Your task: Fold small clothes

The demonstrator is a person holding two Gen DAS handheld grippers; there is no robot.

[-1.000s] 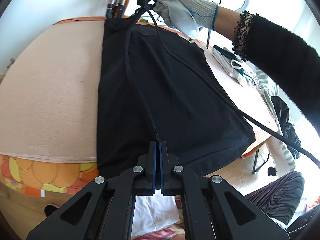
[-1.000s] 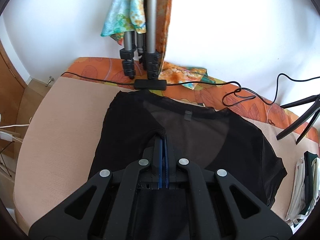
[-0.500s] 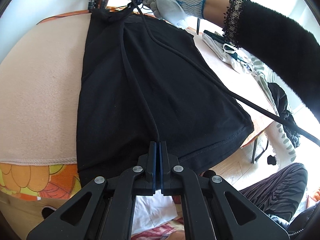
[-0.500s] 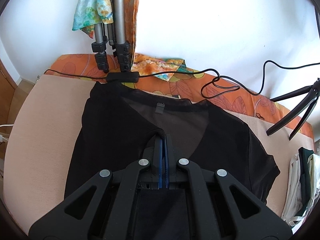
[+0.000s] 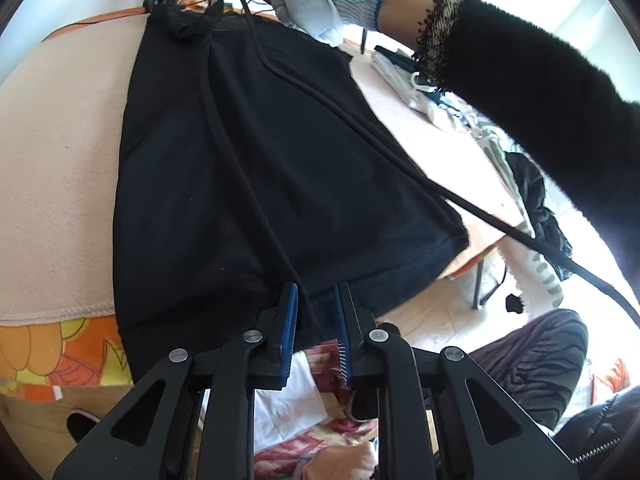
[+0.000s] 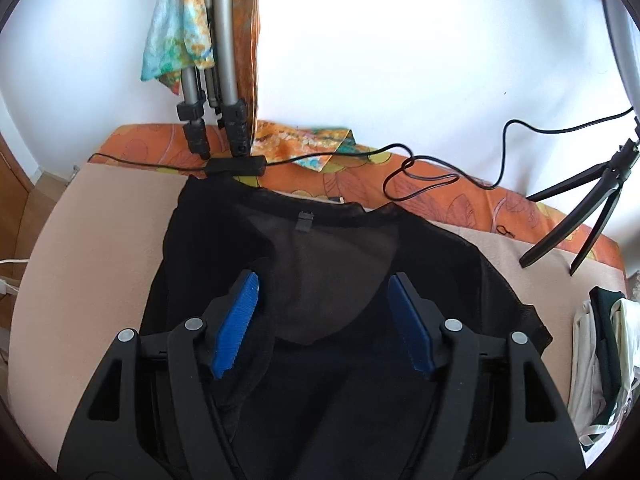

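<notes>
A black top (image 5: 256, 168) lies flat on the beige cloth-covered table (image 5: 60, 160), hem toward me in the left wrist view, with a raised crease running down its middle. My left gripper (image 5: 315, 312) is open at the hem, blue pads either side of the crease end. In the right wrist view the top's sheer neckline (image 6: 320, 256) faces the wall. My right gripper (image 6: 324, 304) is wide open just above the top's upper part, holding nothing. The gloved right hand (image 5: 320, 4) shows at the far end in the left wrist view.
Tripod legs (image 6: 216, 92) and a black cable (image 6: 420, 176) sit at the table's back edge by the wall. A light-stand foot (image 6: 580, 216) stands back right. Folded white and dark clothes (image 6: 604, 344) lie at the right. A cable (image 5: 400, 152) crosses the top.
Both grippers have opened and let go of the top. The top now lies flat, shifted a little toward the back of the table.
</notes>
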